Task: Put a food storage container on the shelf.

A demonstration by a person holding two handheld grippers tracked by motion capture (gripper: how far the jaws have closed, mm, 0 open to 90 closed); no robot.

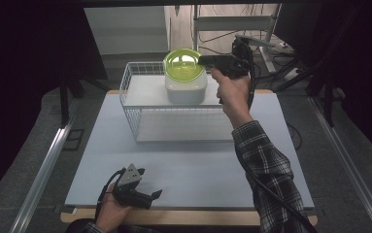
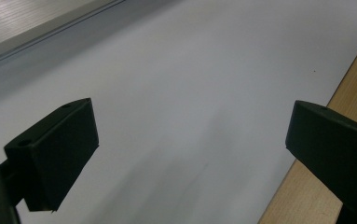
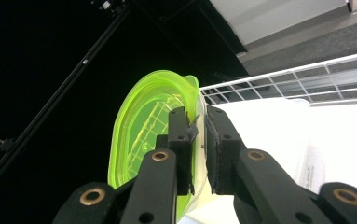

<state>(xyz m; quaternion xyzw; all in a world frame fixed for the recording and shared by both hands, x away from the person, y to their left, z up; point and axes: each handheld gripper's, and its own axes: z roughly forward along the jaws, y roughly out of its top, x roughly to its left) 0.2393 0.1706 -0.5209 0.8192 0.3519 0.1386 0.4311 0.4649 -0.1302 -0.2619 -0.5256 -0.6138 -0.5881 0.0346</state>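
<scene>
Right gripper point(image 1: 204, 59) is raised over the far end of the counter point(image 1: 188, 170), its fingers point(image 3: 181, 135) clamped on the edge of a green lid point(image 1: 183, 64). In the right gripper view the lid point(image 3: 143, 126) stands on edge, tilted, with one finger on each face of its rim; the lower part of the lid is cut off behind the gripper's linkage. In the high view the lid sits tilted just above a white box point(image 1: 186, 87), and glare on the lid hides whether its lower edge touches the box's rim: cannot tell. The box stands on the upper shelf of a white wire basket point(image 1: 130, 111); its contents are hidden by the lid. In the right gripper view, the box point(image 3: 278, 135) is washed out by light, its edges hard to make out.

Left gripper point(image 1: 147, 187) rests at the near edge of the counter, well apart from the basket. Its fingers point(image 2: 59, 149) stand wide apart with nothing between them, over the bare counter point(image 2: 190, 93).
</scene>
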